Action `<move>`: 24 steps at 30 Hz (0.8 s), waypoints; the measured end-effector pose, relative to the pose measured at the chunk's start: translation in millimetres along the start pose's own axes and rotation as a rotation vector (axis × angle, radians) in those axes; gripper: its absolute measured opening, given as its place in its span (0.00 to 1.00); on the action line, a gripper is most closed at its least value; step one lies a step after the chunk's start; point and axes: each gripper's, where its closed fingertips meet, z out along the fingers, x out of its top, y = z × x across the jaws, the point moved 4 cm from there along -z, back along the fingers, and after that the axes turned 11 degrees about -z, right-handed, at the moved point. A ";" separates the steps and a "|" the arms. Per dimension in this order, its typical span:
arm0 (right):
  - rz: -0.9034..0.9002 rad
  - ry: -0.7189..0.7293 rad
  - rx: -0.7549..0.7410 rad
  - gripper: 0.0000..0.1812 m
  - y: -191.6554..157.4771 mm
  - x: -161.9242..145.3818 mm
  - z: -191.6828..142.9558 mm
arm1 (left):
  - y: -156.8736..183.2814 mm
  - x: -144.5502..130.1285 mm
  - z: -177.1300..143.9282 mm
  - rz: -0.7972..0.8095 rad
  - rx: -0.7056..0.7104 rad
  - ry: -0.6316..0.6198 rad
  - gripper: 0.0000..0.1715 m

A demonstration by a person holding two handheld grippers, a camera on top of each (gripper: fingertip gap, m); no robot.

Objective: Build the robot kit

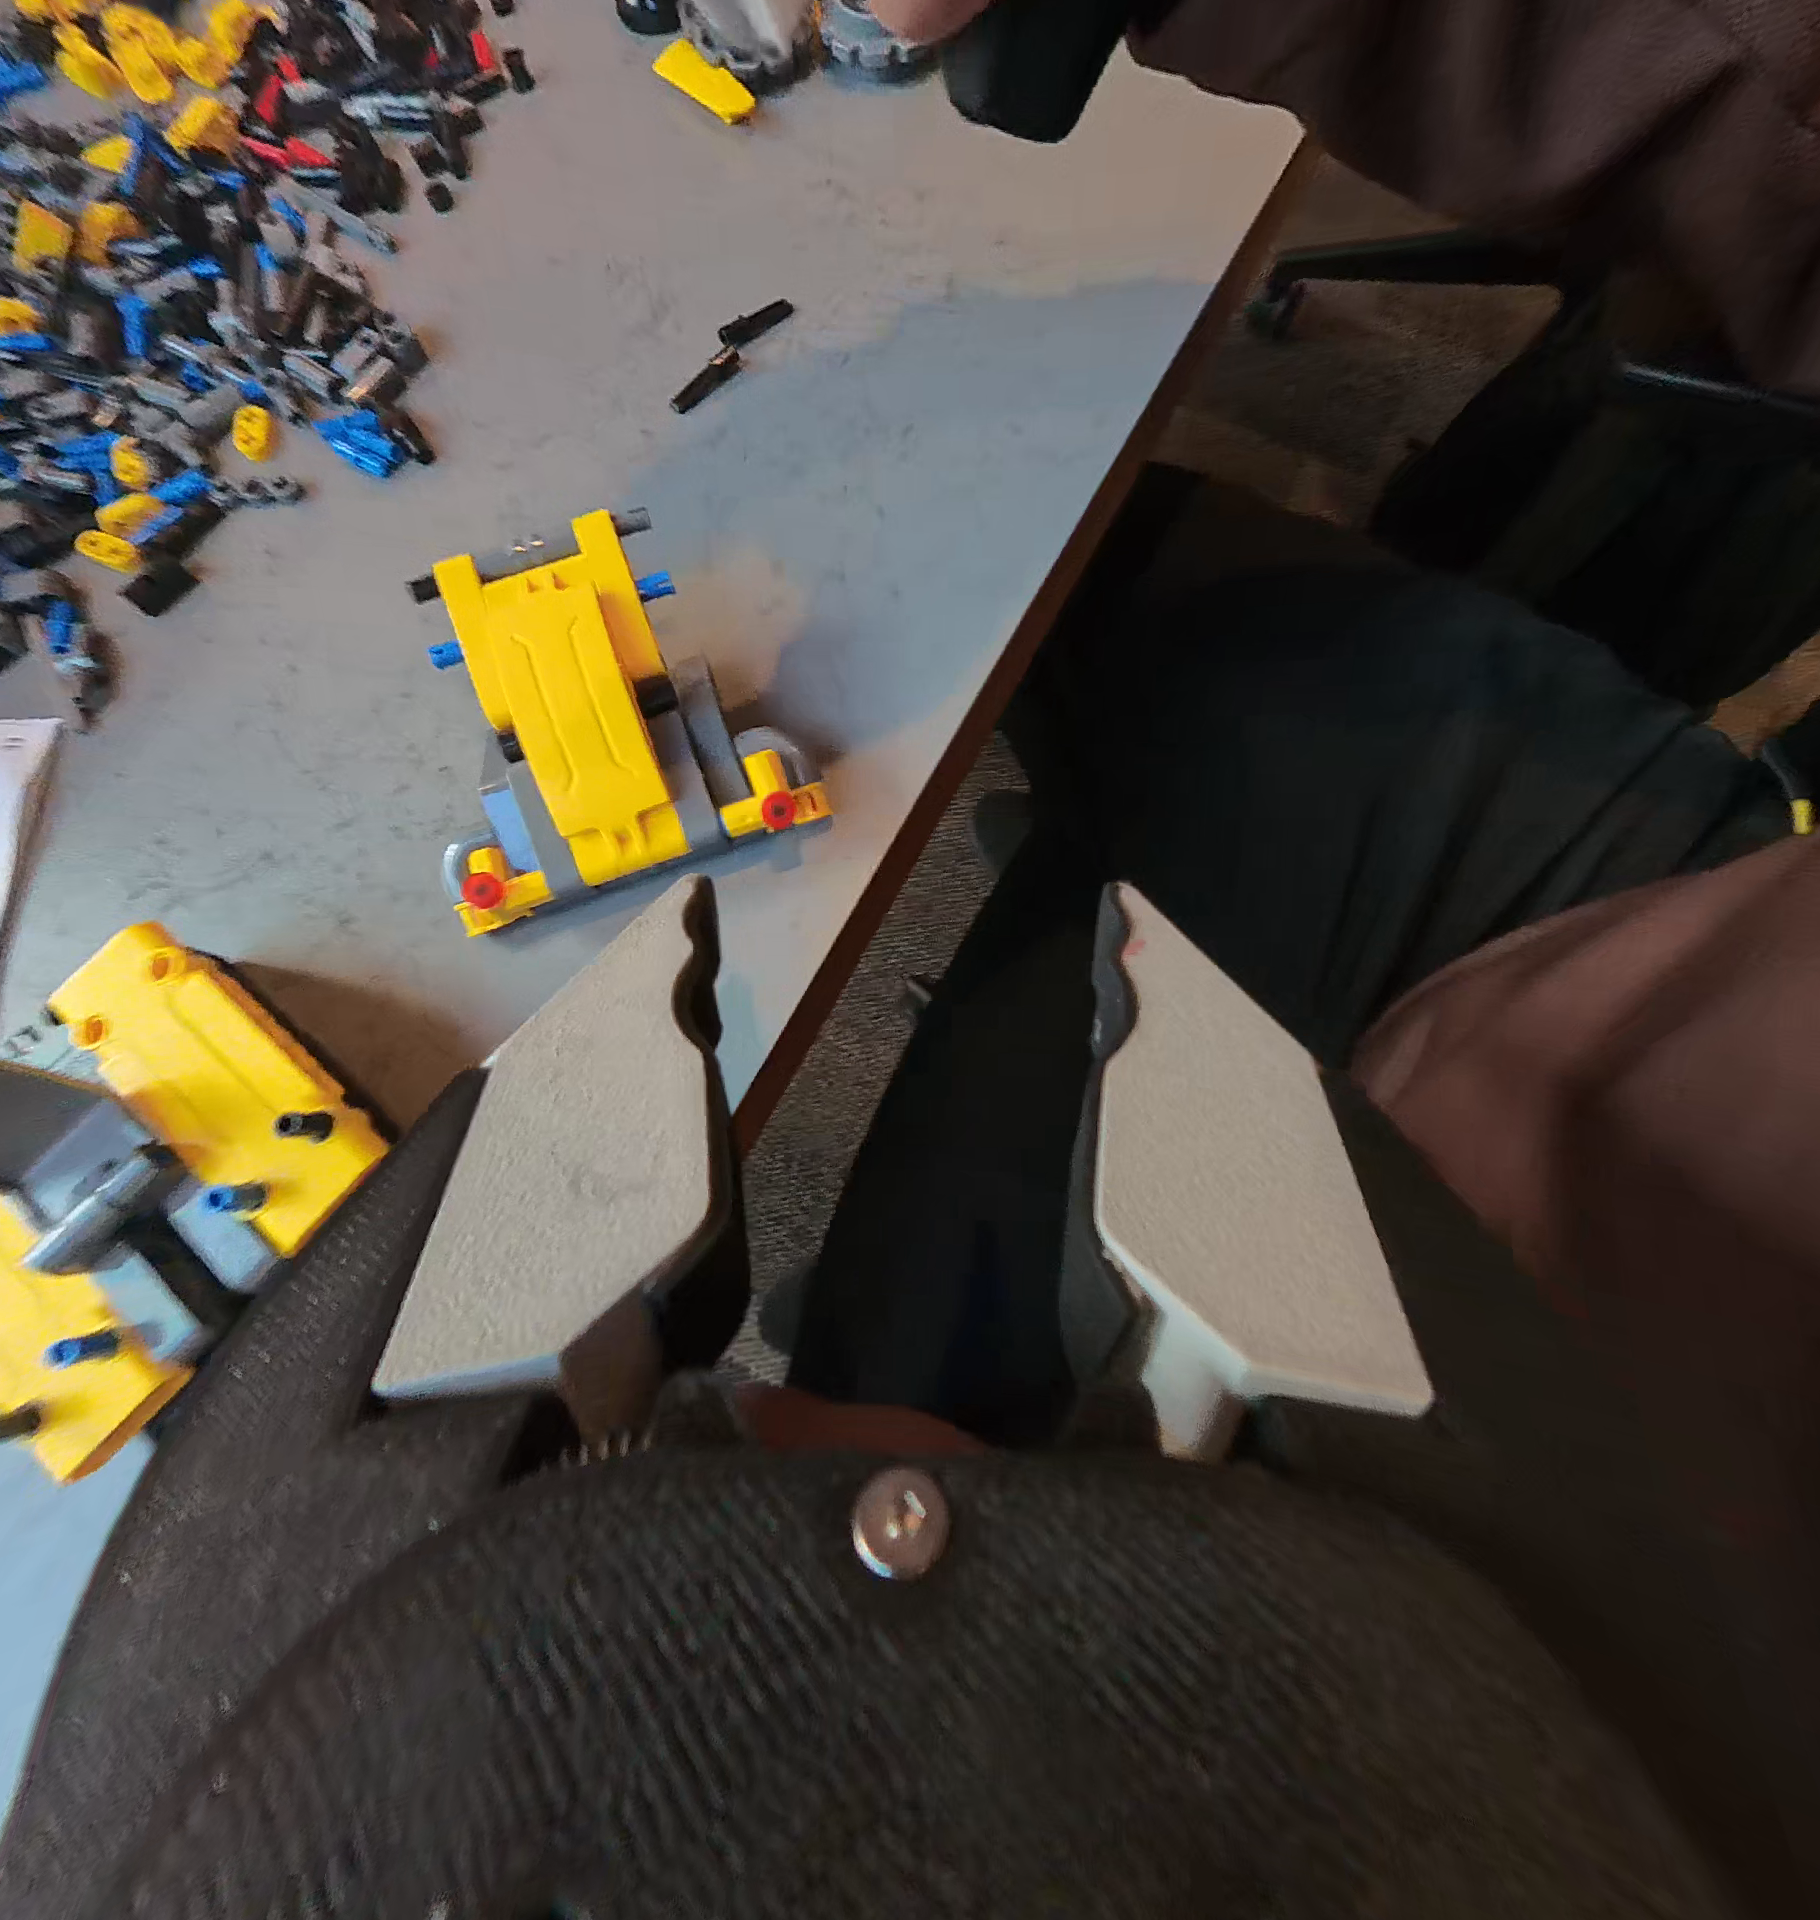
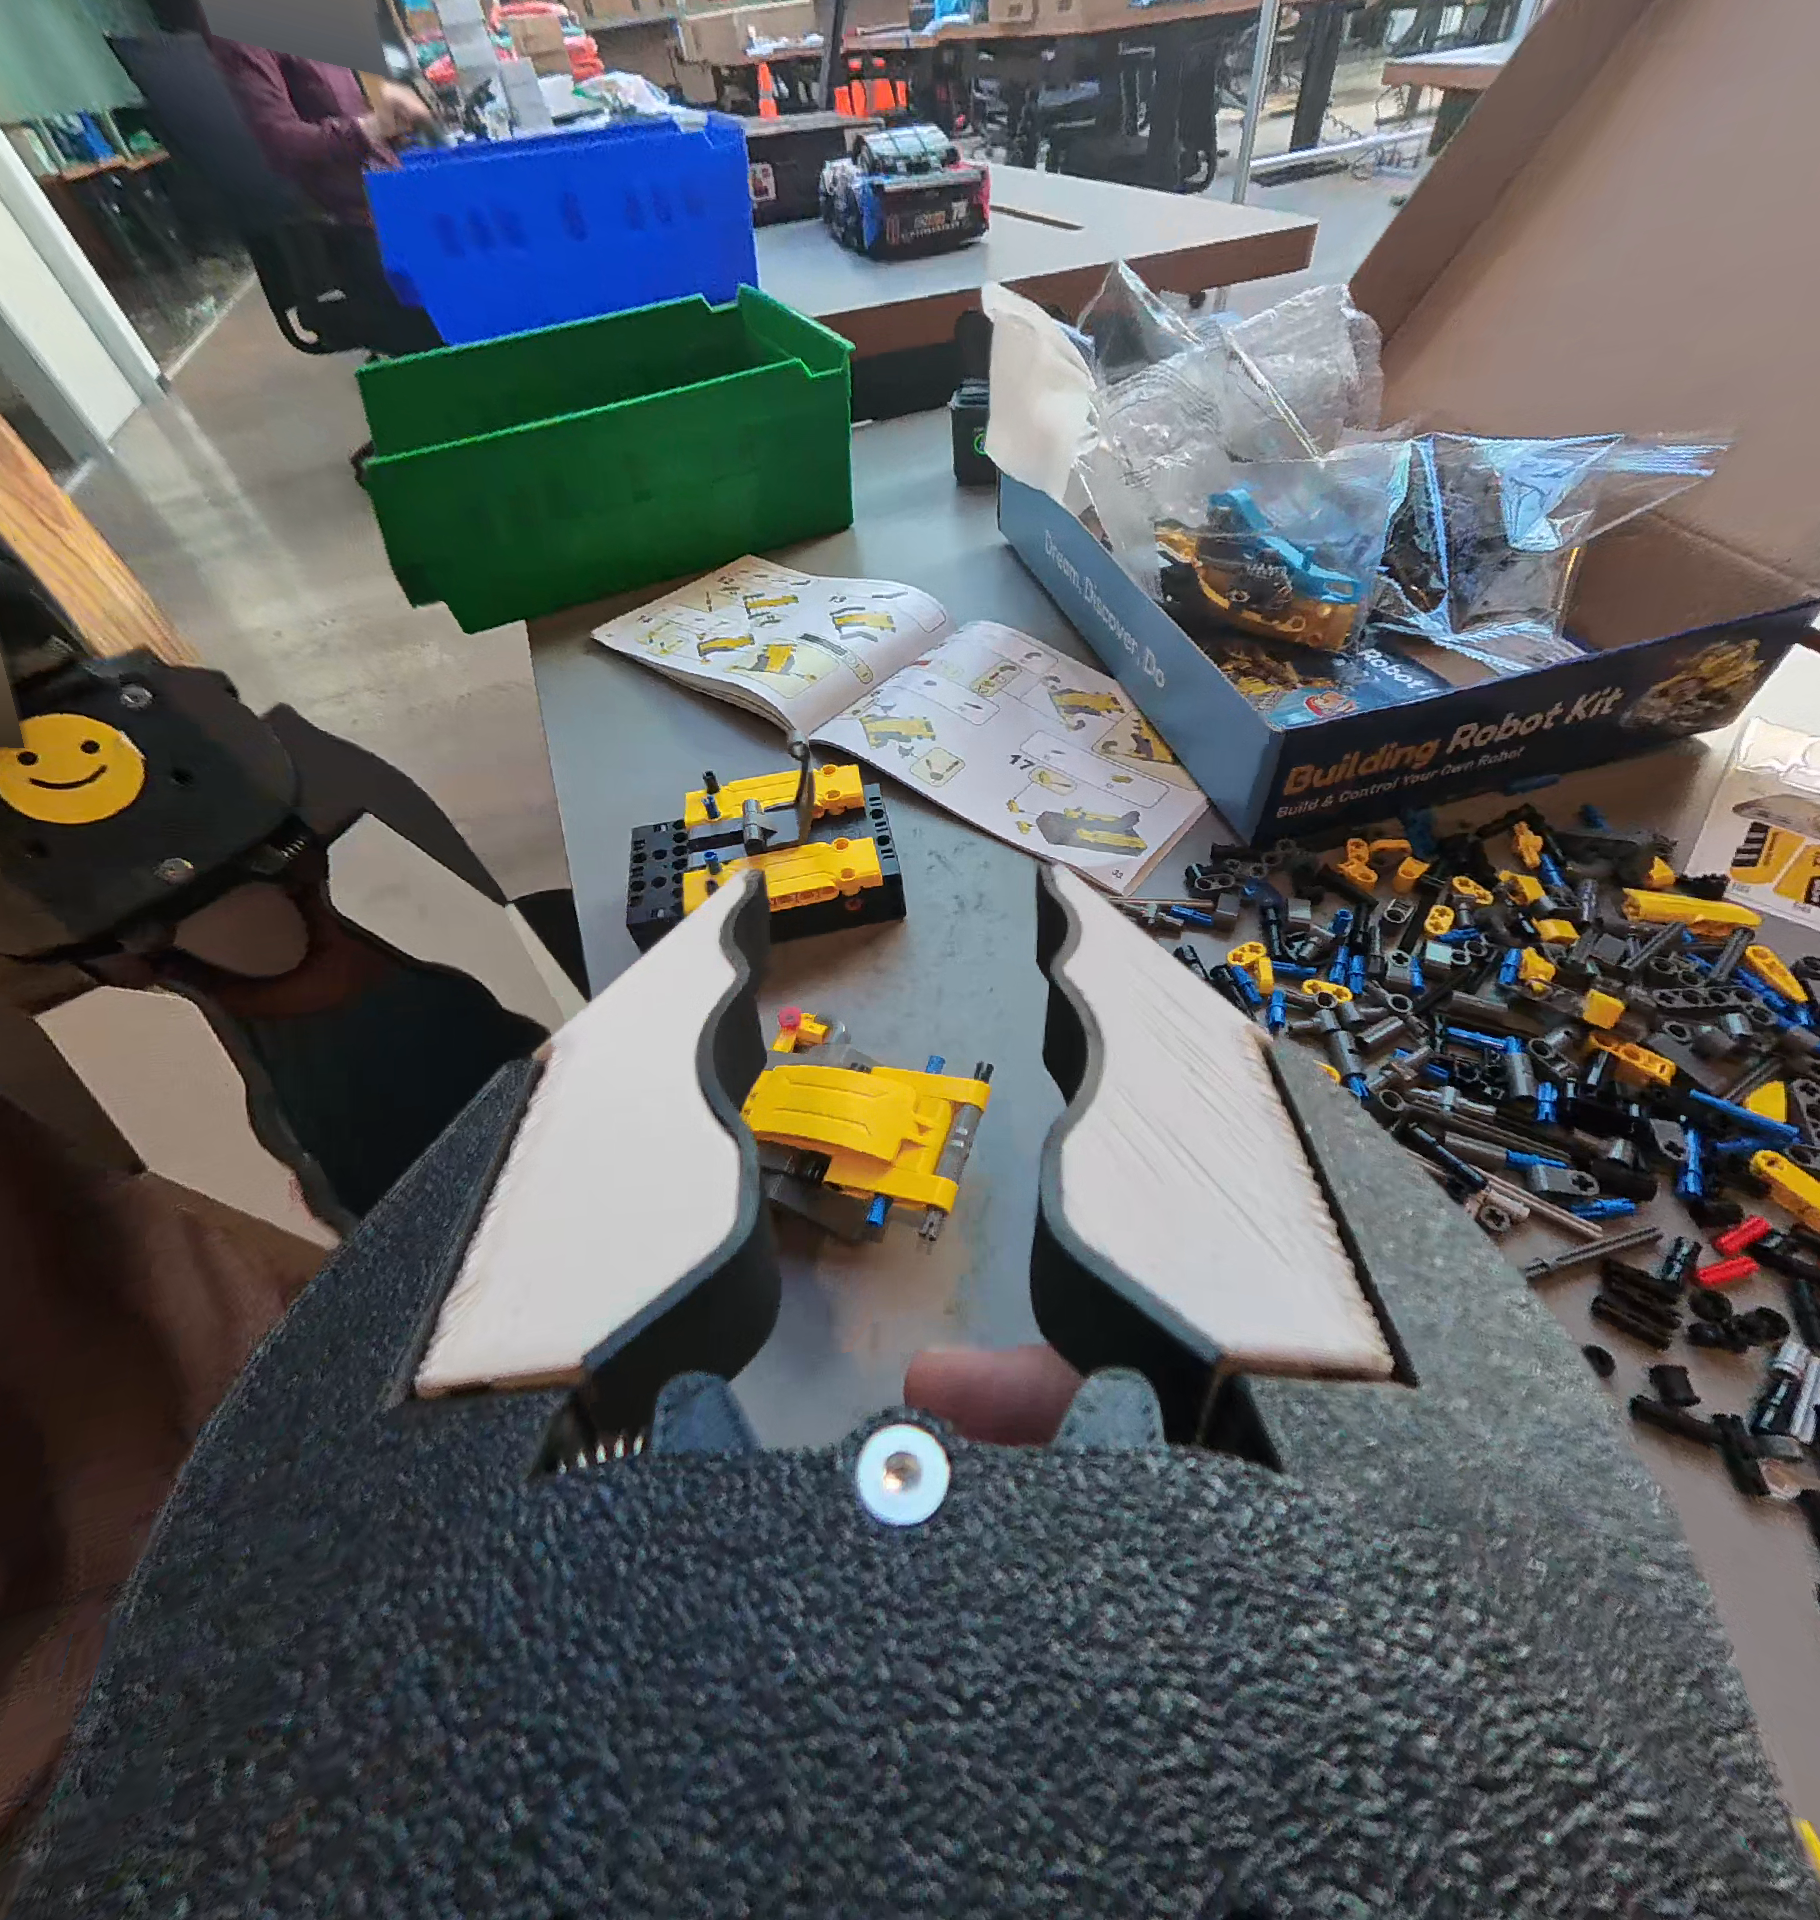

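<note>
A small yellow and grey brick assembly (image 1: 615,727) with red pins lies on the grey table (image 1: 833,468), just beyond my left gripper (image 1: 911,935). The left gripper is open and empty, hanging over the table edge. A larger yellow, grey and black assembly (image 1: 189,1164) sits at its left. In the right wrist view the small assembly (image 2: 864,1127) lies between the open fingers of my right gripper (image 2: 898,914), below them on the table. The larger assembly (image 2: 771,857) stands just past the left fingertip. The left gripper (image 2: 293,842) shows at the left, off the table.
A heap of loose black, blue, yellow and red parts (image 2: 1571,1049) covers the right of the table (image 2: 968,935). An open instruction booklet (image 2: 906,707), an open kit box with plastic bags (image 2: 1405,623) and green (image 2: 615,468) and blue bins (image 2: 563,229) stand behind. A person's legs (image 1: 1353,727) are beside the table edge.
</note>
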 end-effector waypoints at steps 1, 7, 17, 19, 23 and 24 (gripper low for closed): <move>-0.007 -0.017 -0.009 0.26 -0.9 0.1 -0.2 | -1.7 1.7 -4.3 0.010 0.018 0.003 0.42; -0.057 -0.062 -0.057 0.25 -7.1 10.2 -3.6 | 13.7 14.4 -15.5 0.035 -0.033 0.049 0.38; -0.045 -0.238 -0.053 0.32 -14.1 -15.8 -13.4 | 25.3 11.1 -8.8 0.140 -0.002 0.003 0.38; -0.043 -0.278 -0.072 0.33 -11.0 -23.7 -16.1 | -3.8 12.3 -19.3 0.155 0.113 0.000 0.38; -0.012 -0.302 -0.071 0.33 -6.7 -27.2 -21.1 | -67.6 12.4 -62.8 0.040 0.227 0.022 0.38; -0.004 -0.306 -0.064 0.33 -6.3 -28.5 -21.6 | -76.8 10.3 -70.2 0.008 0.225 0.027 0.38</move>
